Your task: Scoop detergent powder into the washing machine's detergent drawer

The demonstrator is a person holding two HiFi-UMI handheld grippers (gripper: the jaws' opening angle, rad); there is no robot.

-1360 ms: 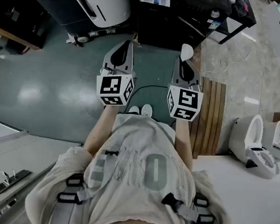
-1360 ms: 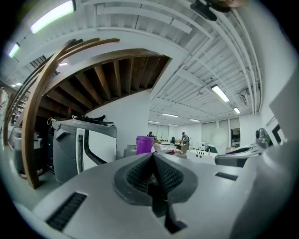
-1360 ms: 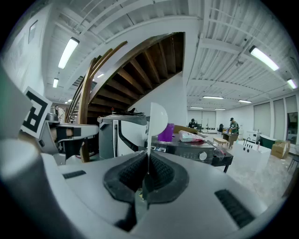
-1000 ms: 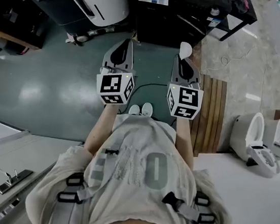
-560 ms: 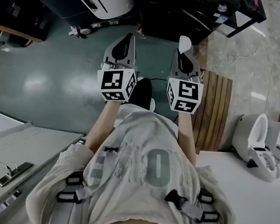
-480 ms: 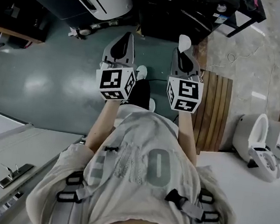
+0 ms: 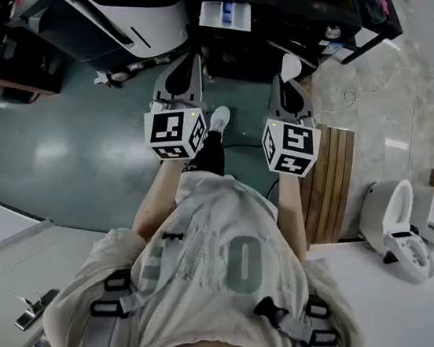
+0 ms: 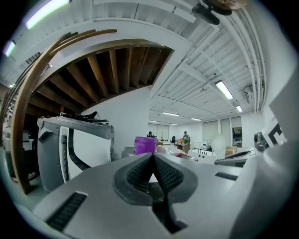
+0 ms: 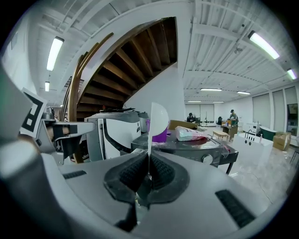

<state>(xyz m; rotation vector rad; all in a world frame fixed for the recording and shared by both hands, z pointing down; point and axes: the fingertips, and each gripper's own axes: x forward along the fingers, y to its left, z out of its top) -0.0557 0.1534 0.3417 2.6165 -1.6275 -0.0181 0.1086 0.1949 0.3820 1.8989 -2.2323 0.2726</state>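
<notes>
right gripper view shows my right gripper point(image 9: 148, 175) clamped low on the white scoop point(image 9: 158, 119), probably light and bendy. left gripper point(image 8: 153, 172) closed, empty. detergent drawer point(image 7: 226, 16) is open at the washing machine point(image 7: 289, 16) front left corner.

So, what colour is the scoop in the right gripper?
White; the scoop shows best in the right gripper view.

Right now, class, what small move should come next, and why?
Probably carry the right claw forward to the purple tub atop the machine: it grips the white scoop, short of the tub, and the drawer already stands open.
</notes>
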